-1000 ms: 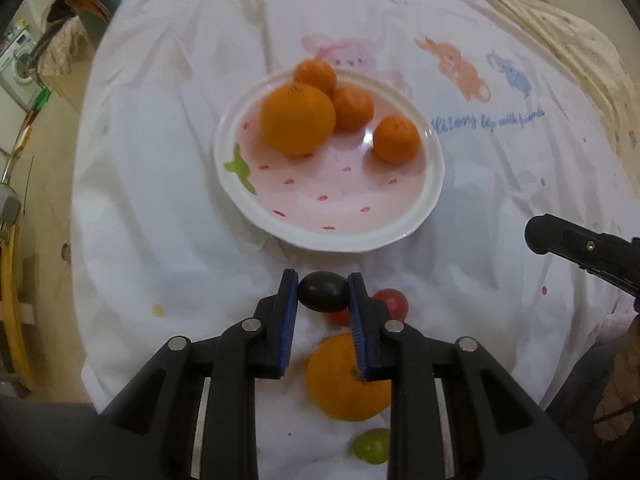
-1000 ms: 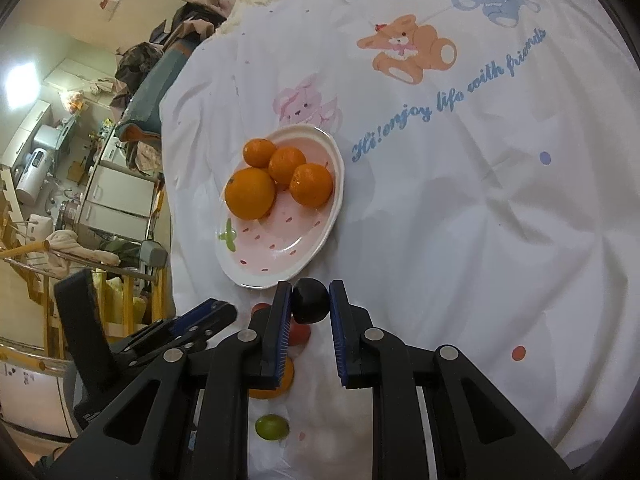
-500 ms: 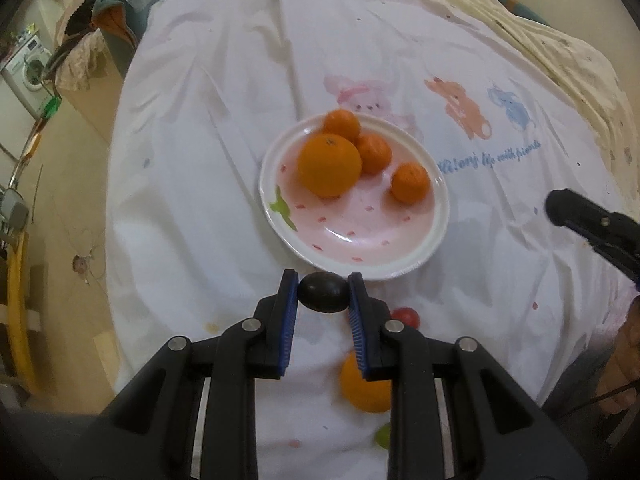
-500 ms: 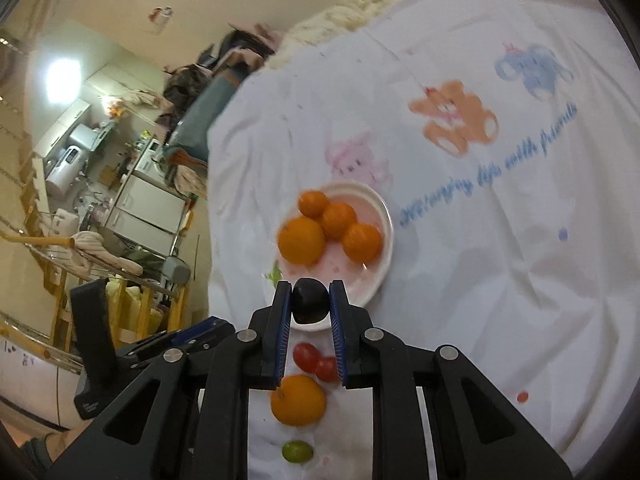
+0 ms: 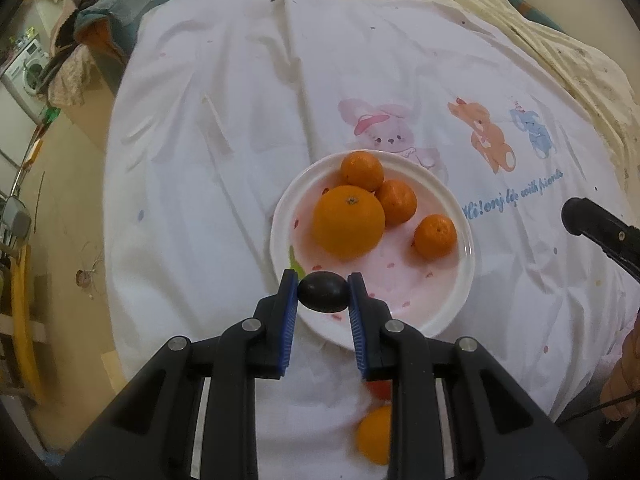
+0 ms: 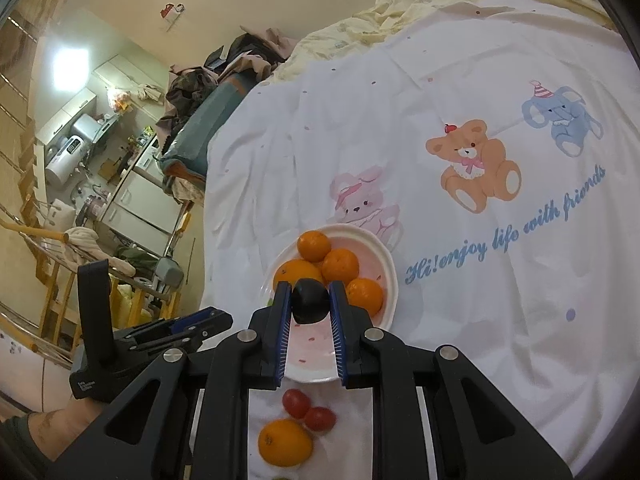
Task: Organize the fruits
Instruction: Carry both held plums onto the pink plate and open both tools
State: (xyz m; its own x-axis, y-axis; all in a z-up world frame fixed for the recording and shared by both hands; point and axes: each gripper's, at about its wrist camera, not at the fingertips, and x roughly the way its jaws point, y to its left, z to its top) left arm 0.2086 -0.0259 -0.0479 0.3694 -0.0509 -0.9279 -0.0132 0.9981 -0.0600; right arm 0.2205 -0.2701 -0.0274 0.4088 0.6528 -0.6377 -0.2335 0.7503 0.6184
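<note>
A white and pink plate (image 5: 448, 308) (image 6: 384, 256) on the white cloth holds one large orange (image 5: 348, 222) and three small ones. My left gripper (image 5: 323, 292) is shut on a dark grape (image 5: 323, 292), held over the plate's near rim. My right gripper (image 6: 309, 303) is shut on a dark grape (image 6: 309, 303), held above the plate's near side. One orange (image 6: 285, 442) and two red tomatoes (image 6: 308, 410) lie on the cloth in front of the plate. The left gripper also shows in the right wrist view (image 6: 208, 322).
The cloth (image 6: 480, 80) with cartoon animal prints covers the table and drops off at the left edge (image 5: 116, 200). A cream blanket (image 5: 560, 52) lies at the back. Kitchen furniture (image 6: 132, 192) stands beyond the left edge.
Both grippers have risen and moved forward, each still shut on its grape. The plate now sits under the fingertips and the loose fruit has slid behind them.
</note>
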